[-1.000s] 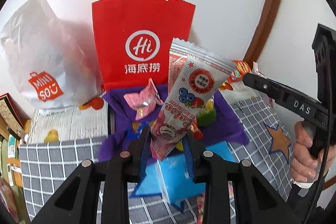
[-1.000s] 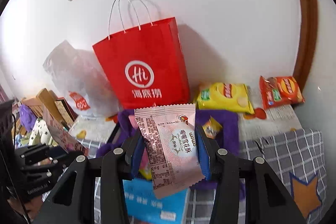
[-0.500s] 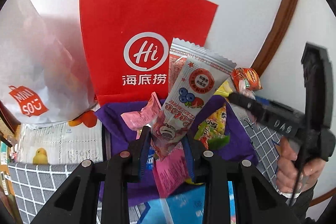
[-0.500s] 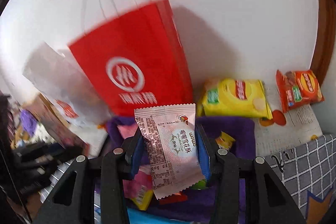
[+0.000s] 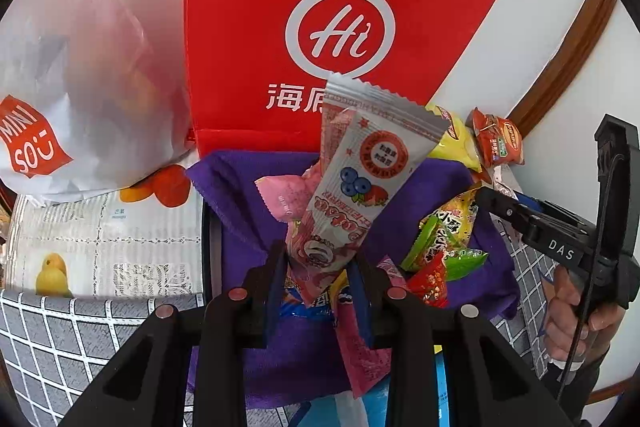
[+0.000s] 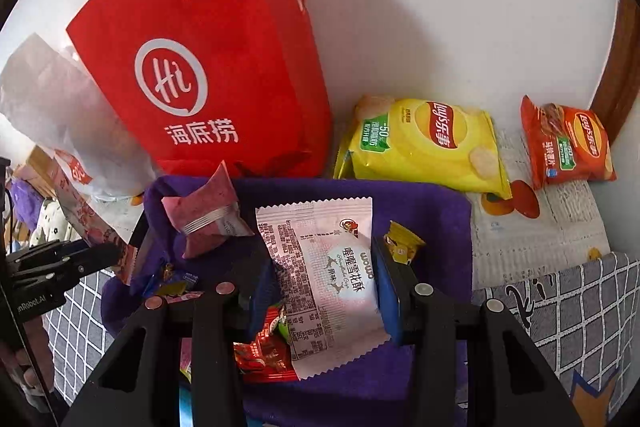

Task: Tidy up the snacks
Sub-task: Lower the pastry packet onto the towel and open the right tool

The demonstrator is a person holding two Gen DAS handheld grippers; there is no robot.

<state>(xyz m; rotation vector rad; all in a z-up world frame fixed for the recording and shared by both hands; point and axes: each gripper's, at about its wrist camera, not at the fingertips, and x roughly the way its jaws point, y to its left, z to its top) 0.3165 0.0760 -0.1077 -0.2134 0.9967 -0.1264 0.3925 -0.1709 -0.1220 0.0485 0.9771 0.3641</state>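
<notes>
Holding one snack packet in each gripper above a purple cloth strewn with snacks.

The left gripper (image 5: 318,279) was clamped on the lower end of a long pink-and-silver berry packet (image 5: 360,183), which stood tilted up toward the red paper bag (image 5: 320,7). The right gripper (image 6: 320,291) was clamped on a pale pink packet (image 6: 324,275) by its sides, over the purple cloth (image 6: 432,203) where a pink pillow-shaped packet (image 6: 208,219) and small red and green packets (image 6: 264,351) lay. Behind the cloth, a yellow chip bag (image 6: 424,143) and a red chip bag (image 6: 568,147) lay near the white wall.
</notes>
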